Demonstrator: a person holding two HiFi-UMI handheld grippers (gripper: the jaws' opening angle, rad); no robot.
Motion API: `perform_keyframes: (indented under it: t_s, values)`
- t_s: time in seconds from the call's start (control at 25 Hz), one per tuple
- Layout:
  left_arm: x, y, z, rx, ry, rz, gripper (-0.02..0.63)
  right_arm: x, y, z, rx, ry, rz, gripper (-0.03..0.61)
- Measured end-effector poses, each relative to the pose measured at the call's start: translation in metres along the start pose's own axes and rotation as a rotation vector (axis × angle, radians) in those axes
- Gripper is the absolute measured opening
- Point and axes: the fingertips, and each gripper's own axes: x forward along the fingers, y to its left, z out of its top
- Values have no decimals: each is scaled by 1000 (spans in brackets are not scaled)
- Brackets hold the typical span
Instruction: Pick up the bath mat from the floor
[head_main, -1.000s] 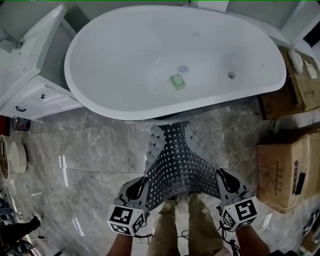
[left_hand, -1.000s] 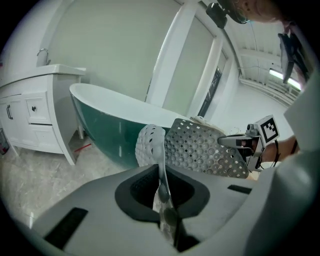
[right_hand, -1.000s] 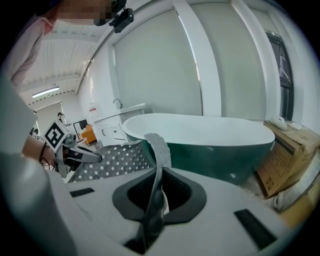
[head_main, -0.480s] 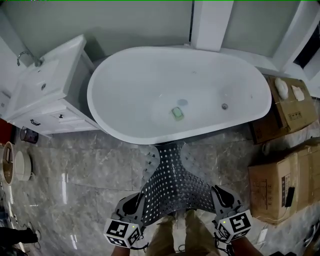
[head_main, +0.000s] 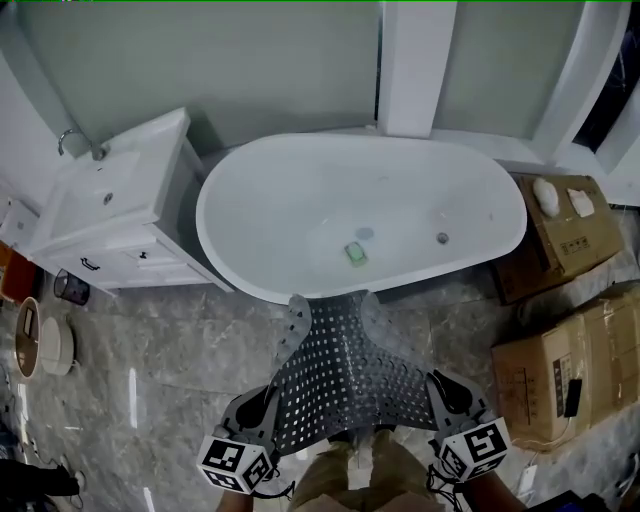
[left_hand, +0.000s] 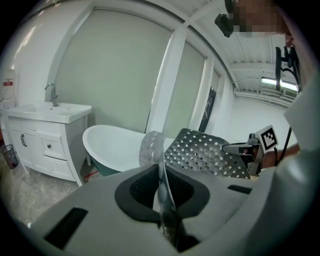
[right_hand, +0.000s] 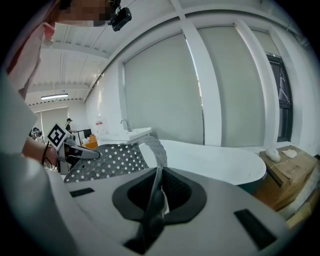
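1. marble floor (head_main: 170, 350) in front of a white bathtub (head_main: 300, 200).
2. bath mat (head_main: 345, 375) hangs just in front of the bathtub, apparently clear of the floor.
3. left gripper (head_main: 266, 402) and right gripper (head_main: 441, 388) are each clamped on a near mat corner.
4. step judged: lift, nearly complete. next move calls for firm, level grips.

White oval bathtub (head_main: 400, 190) against wall; small green block (head_main: 355, 253) on its bottom, near drain (head_main: 442, 238). White vanity (head_main: 120, 220) at its left end. Cardboard boxes (head_main: 565, 365) at its right, on marble floor (head_main: 180, 350).
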Motion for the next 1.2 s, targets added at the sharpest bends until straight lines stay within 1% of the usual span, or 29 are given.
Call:
perform_keyframes:
  t_s: [0.2,0.36,0.52,0.8,1.2]
  values:
    - [-15,2,20,-4,-33,25,37,-14,-10,26,26,-43,-11,29]
    - [-26,1,34,7,-61,46,37,-25,-15,45,11,-66,-23,29]
    - [-32,9,51,12,-100,72,37,-29,-19,61,-6,-81,-38,29]
    - [-39,20,74,20,-144,103,37,-37,-31,73,-1,-110,-75,29]
    - [-49,27,96,17,-214,192,37,-44,-45,91,-32,-151,-103,29]
